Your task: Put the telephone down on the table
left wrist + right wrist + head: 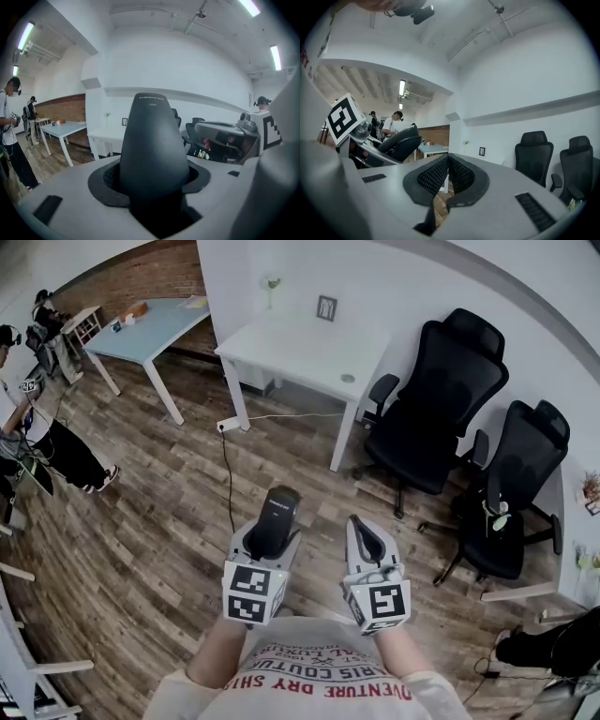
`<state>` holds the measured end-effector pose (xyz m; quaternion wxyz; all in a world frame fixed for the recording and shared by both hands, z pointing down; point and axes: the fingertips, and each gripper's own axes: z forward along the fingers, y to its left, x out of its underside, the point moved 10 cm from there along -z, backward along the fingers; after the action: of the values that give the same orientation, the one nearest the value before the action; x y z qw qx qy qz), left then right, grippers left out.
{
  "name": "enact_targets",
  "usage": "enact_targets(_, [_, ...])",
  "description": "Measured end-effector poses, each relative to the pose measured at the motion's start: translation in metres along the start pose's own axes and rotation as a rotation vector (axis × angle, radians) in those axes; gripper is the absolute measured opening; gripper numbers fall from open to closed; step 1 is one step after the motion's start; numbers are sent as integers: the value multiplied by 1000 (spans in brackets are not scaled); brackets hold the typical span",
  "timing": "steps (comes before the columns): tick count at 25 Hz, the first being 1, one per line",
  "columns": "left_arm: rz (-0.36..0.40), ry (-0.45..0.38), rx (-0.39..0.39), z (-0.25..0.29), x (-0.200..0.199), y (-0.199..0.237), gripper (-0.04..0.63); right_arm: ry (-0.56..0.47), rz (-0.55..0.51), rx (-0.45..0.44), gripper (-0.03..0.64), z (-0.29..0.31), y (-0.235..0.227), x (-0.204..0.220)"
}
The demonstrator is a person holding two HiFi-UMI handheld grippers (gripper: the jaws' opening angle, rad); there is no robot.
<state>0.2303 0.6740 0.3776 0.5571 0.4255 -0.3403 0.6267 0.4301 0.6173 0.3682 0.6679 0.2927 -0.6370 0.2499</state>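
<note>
A black telephone handset (pixel 277 515) stands upright between the jaws of my left gripper (pixel 269 542), which is shut on its lower part, held in the air in front of my chest. In the left gripper view the telephone (pixel 152 150) fills the middle and rises out of the dark pads (pixel 105 180). My right gripper (pixel 363 538) hangs beside it, apart from it, its jaws together with nothing between them. In the right gripper view the ribbed pads (pixel 433 176) meet at the tip, and the telephone (pixel 401 140) shows to the left. The white table (pixel 300 348) stands well ahead across the wooden floor.
Two black office chairs (pixel 441 399) (pixel 520 488) stand right of the white table. A light blue table (pixel 155 324) is at the back left. A person (pixel 47 442) stands at the left edge. A cable (pixel 228 465) runs over the floor from a socket strip.
</note>
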Motion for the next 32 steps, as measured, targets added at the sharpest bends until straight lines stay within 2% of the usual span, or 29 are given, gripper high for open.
enact_targets(5, [-12, 5, 9, -5, 7, 20, 285, -19, 18, 5, 25, 13, 12, 3])
enact_targets(14, [-41, 35, 4, -15, 24, 84, 285, -26, 86, -19, 25, 57, 51, 9])
enact_targets(19, [-68, 37, -19, -6, 26, 111, 285, 6, 60, -53, 25, 88, 56, 13])
enact_targets(26, [-91, 45, -76, 40, 17, 140, 285, -12, 91, -109, 25, 152, 28, 28])
enact_targets(32, [-87, 47, -105, 106, -22, 162, 285, -14, 104, -144, 25, 225, -25, 29])
